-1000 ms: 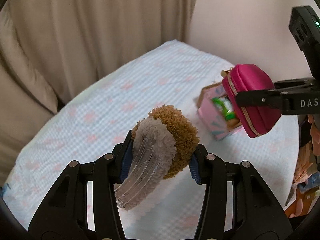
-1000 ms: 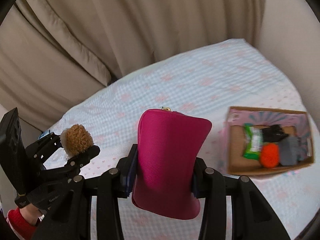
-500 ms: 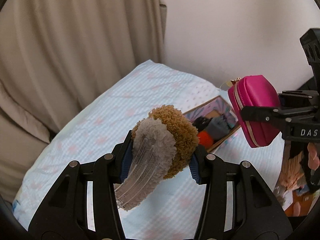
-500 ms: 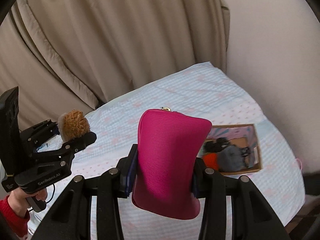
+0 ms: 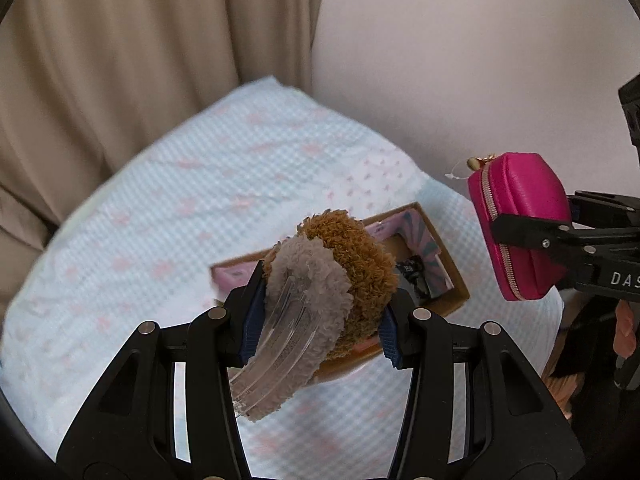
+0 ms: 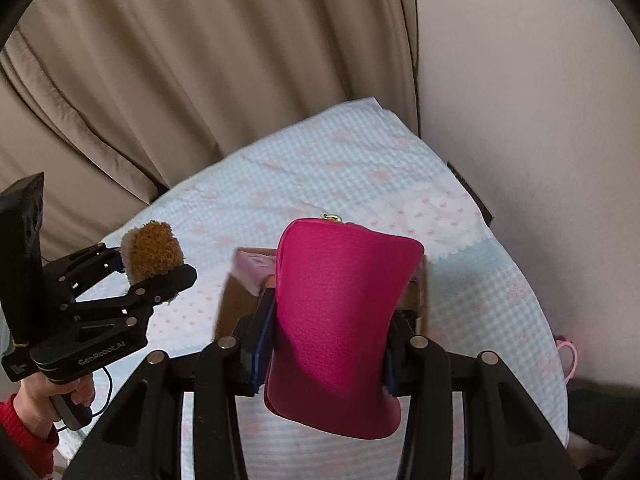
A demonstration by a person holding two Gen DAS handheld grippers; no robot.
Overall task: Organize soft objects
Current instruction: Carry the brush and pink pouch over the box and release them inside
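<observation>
1. My left hand-held gripper is clamped on a fuzzy brown-and-grey hair clip, with the clear plastic comb side facing the camera and the plush part bulging above the pads.
2. My right hand-held gripper is squeezed onto a pink zip pouch. The pouch pinches in at the waist where the pads bite, and its zip pull points away from me.
3. Both items hang in the air above the bed, near each other but apart.
4. Below them sits the cardboard box, which already holds some dark things I can't identify. In each wrist view the held item hides most of it.
5. I judge the step in hand to be carrying both items to the box.
6. To do it well, I'd lower one gripper at a time so the two don't collide over the small opening.
7. I'd centre each item over the opening, since blind release risks catching the rim.
8. I'd go low before letting go, because soft things bounce and roll.
</observation>
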